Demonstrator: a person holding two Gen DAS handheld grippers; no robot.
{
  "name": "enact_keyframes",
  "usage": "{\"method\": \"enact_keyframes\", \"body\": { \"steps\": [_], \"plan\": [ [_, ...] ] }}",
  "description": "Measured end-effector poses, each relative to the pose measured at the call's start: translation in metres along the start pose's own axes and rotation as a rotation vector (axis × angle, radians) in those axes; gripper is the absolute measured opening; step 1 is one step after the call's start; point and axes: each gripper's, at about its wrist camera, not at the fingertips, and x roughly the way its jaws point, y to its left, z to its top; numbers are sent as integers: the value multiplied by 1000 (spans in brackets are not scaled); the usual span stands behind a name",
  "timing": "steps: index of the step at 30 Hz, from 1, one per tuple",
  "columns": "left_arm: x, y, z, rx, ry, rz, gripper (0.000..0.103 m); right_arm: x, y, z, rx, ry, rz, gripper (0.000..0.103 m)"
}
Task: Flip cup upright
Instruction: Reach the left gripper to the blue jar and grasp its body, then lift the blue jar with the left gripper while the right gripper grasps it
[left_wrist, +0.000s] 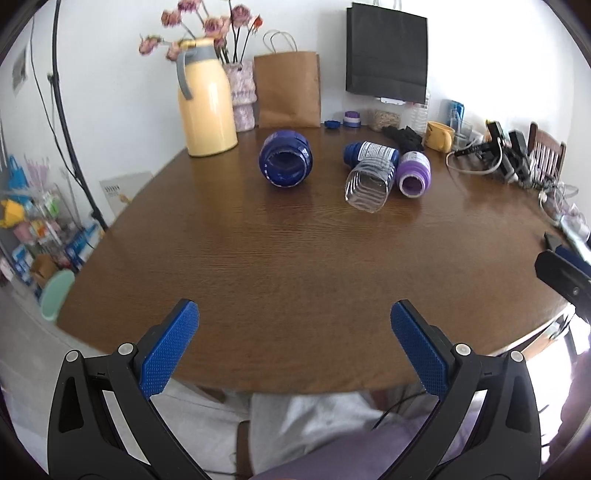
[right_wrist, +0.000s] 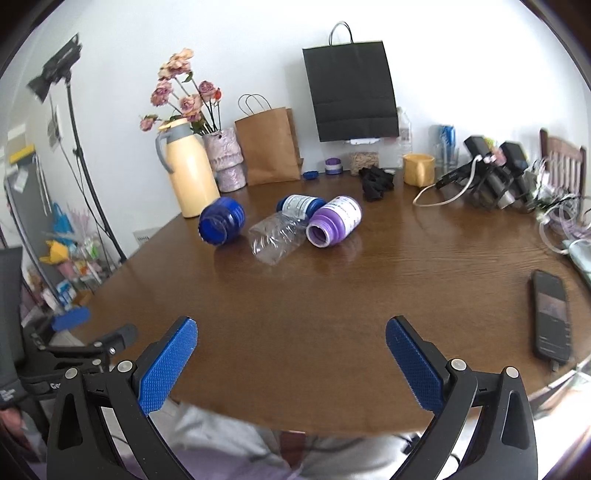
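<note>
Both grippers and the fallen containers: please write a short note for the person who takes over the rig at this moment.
Left gripper: open, holding nothing, above the near table edge.
Right gripper: open, holding nothing, also at the near edge.
On the wooden table, all lying on their sides: dark blue cup, mouth toward the cameras, standing apart on the left; clear plastic bottle; purple bottle; blue bottle with white label behind them. These three lie close together.
Done: nothing yet; no container is upright.
Left: grasp the dark blue cup and set it upright.
</note>
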Motion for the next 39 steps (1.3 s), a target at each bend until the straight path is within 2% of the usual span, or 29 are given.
{"method": "enact_keyframes", "body": {
  "steps": [2,5,7,9,12,14,16,18,20,22,24,27,28,29,34,36,39],
  "plan": [
    [10,7,7,-42,-11,-31,103,16,-4,9,5,5,2,103],
    [30,12,23,-43,41,-43,103,34,-8,23,-4,-12,10,103],
    [43,17,38,-66,43,-53,103,47,-13,35,14,-59,73,103],
    [58,19,60,-56,2,-25,103,63,-15,52,29,-90,132,103],
    [84,19,95,-25,-53,21,103,96,-8,82,-8,5,229,103],
    [106,23,118,-21,-70,6,103,116,-2,103,-14,25,262,103],
    [130,29,137,-27,-65,-23,103,138,8,124,-39,49,256,103],
    [157,36,152,-37,-46,-54,103,166,20,145,-73,86,267,103],
    [185,39,160,-30,-1,-35,103,193,30,163,-90,113,301,103],
    [200,40,164,-34,18,-74,103,219,40,177,-111,144,314,103],
    [214,40,170,-45,40,-125,103,238,45,185,-108,156,321,103],
    [232,34,176,-27,84,-111,103,256,46,186,-74,176,351,103],
    [238,35,176,-30,102,-104,100,260,45,183,-67,183,354,103],
    [244,36,175,-43,122,-112,89,263,45,180,-62,193,357,103],
    [237,48,168,-104,111,-134,88,268,31,170,-11,220,380,103],
    [221,48,161,-88,115,-146,88,261,28,167,0,222,407,103],
    [178,37,137,-2,95,-207,88,235,30,156,-26,212,460,103]
  ]
}}
